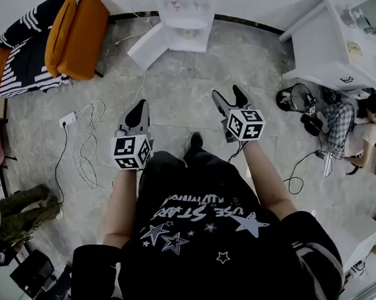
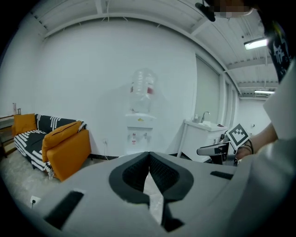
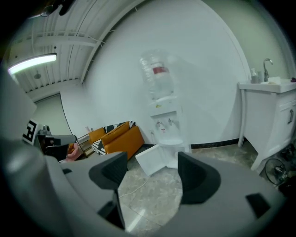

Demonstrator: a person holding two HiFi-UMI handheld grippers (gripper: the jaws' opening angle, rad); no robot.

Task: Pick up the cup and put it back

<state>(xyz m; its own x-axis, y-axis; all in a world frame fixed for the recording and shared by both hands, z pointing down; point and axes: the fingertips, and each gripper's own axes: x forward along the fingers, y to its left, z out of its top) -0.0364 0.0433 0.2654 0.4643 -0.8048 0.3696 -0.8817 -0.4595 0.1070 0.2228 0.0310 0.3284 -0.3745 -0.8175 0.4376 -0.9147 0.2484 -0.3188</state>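
At the floor's far left corner the orange sofa (image 1: 77,33) and its striped throw (image 1: 22,54) are cut by the frame's edge. A power strip (image 1: 68,118) and a looped white cable (image 1: 85,154) lie on the floor beside my left tongs (image 1: 138,108). The jaws of these are pressed together at the tips with nothing pinched. Their pads (image 2: 162,173) fill the lower part of the left gripper view and hide the floor below.

Ahead, against the far wall, stands the water dispenser (image 1: 185,16). Its top is cut off in the head view, its bottle (image 2: 142,90) is smeared in both gripper views, and its lower door (image 1: 147,50) is open. I cannot pick out the cup for sure; a pale round shape (image 1: 189,33) on the dispenser's ledge may be it.

My right tongs (image 1: 226,92) are spread wide and empty, with only floor between the jaws. Along the floor's right edge are a white sink cabinet (image 1: 326,47), a small fan (image 1: 296,98) and a seated person (image 1: 355,129), half out of frame.
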